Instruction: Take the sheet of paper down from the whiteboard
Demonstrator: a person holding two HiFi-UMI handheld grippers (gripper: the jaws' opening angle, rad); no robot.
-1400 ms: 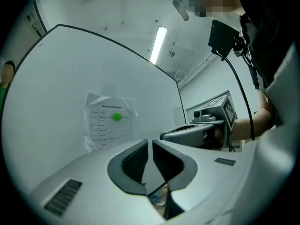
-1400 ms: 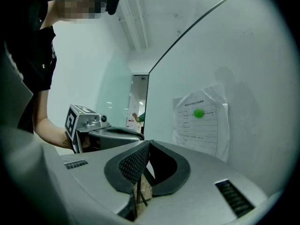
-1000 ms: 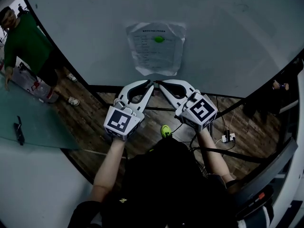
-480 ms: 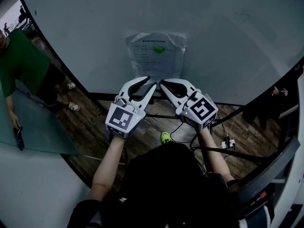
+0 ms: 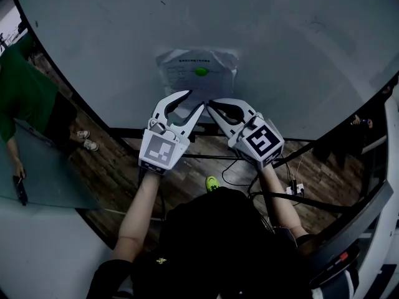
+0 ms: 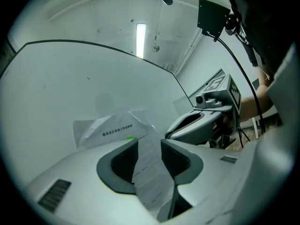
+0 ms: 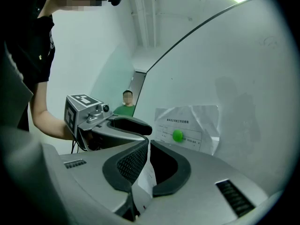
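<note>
Paper [image 5: 196, 83] hangs on the whiteboard [image 5: 293, 36] under a green magnet [image 5: 201, 71], with the left claw [image 5: 194, 99] and right claw [image 5: 211, 107] side by side at its near edge. Left gripper view: the jaws have just been opening and stand fairly wide, the sheet loose between them. Right gripper view: the jaws have just been opening to a narrow gap, and the sheet's edge runs through it.

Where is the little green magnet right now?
In the head view the green magnet sits just above centre, on the upper part of the sheet of paper on the whiteboard.
</note>
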